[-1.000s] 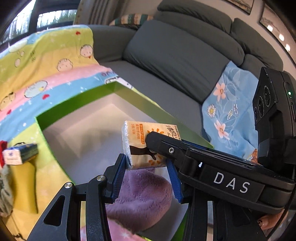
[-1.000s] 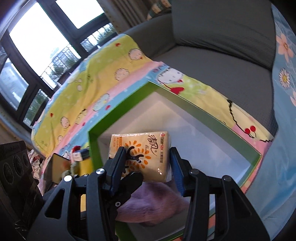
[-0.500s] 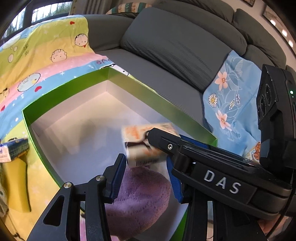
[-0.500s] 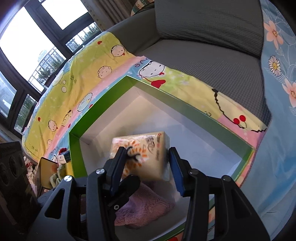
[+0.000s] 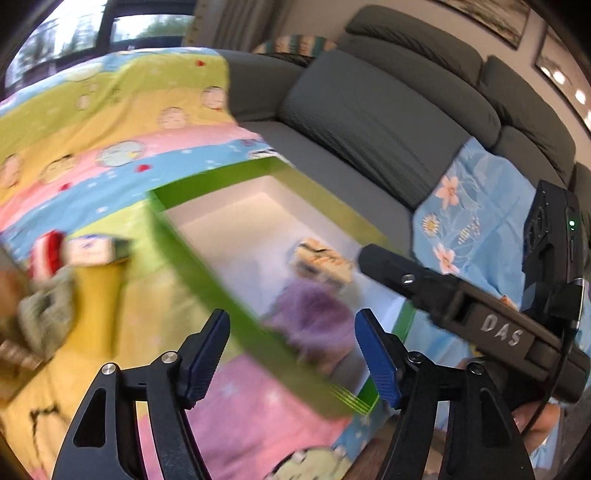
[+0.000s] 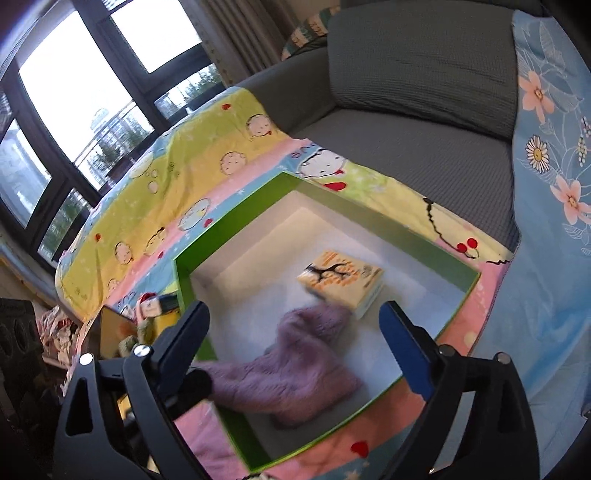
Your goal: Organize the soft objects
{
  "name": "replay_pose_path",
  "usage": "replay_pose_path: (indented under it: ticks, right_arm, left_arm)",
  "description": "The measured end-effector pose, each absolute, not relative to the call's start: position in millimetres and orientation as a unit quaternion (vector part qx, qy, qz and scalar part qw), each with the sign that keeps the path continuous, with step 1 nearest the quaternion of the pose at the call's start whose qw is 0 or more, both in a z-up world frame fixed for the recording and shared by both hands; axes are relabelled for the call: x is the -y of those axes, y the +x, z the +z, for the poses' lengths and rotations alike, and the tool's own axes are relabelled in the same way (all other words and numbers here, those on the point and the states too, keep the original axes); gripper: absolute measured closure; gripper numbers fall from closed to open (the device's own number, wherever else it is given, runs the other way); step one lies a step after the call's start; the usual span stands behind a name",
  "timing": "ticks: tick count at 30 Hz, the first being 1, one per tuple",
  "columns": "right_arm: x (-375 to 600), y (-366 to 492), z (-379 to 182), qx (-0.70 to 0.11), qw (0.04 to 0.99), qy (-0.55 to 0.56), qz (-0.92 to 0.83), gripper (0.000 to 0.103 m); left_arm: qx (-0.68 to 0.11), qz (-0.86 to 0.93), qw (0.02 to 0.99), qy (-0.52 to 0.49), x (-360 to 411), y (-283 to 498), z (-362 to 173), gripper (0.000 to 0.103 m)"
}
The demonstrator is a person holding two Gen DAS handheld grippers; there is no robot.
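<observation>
Left hand-held gripper (image 5: 291, 354) jaws opening, nothing between them; fuzzy purple knitted cloth (image 6: 295, 365) and orange-printed tissue pack (image 6: 341, 280) lie touching inside green-rimmed white box (image 6: 458, 306); right hand-held gripper (image 6: 293, 349) jaws opening, empty.

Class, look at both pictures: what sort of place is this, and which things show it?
Most likely a home living room: a grey sofa draped with a cartoon blanket, large windows, and framed pictures on the wall.

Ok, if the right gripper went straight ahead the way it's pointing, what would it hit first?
Probably the purple fuzzy cloth inside the green box; the right gripper, jaws opening and empty, points down at it. Depth is unclear.
</observation>
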State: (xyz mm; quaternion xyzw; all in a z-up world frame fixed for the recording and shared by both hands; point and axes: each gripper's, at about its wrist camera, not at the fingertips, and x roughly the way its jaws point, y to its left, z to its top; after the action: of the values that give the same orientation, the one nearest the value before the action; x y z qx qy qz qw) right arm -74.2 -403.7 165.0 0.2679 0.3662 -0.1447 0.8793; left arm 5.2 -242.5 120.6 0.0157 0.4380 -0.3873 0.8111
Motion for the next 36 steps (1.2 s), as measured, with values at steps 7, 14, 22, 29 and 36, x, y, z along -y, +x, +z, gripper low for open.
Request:
replay_pose_path:
  ticks: [7, 14, 22, 29, 36]
  right_arm:
    - [350.3, -75.0, 171.8, -0.382, 0.891, 0.224, -0.103, 0.003]
    - [293.5, -69.1, 170.0, -0.398, 0.898, 0.176, -0.068, 0.002]
    - [238.7, -56.5, 164.6, -0.42, 0.898, 0.128, -0.03, 0.002]
    - [213.8, -45.9, 159.8, -0.433, 0.891, 0.136, -0.01, 0.004]
    - [211.6, 9.3, 146.4, -0.459, 0.862, 0.211, 0.039, 0.043]
  left_arm:
    - [-0.431, -0.303, 0.85, -0.007, 156.8, -14.5, 115.8, 0.026]
    - [-0.435, -0.209, 0.874, -0.056, 64.0, -23.5, 105.2, 0.026]
    - [-0.44, -0.106, 0.883, -0.122, -33.2, -33.4, 88.1, 0.026]
    - [-0.451, -0.058, 0.877, -0.152, -82.4, -45.9, 70.6, 0.026]
    - [-0.458, -0.06, 0.872, -0.164, -95.3, -44.2, 62.0, 0.026]
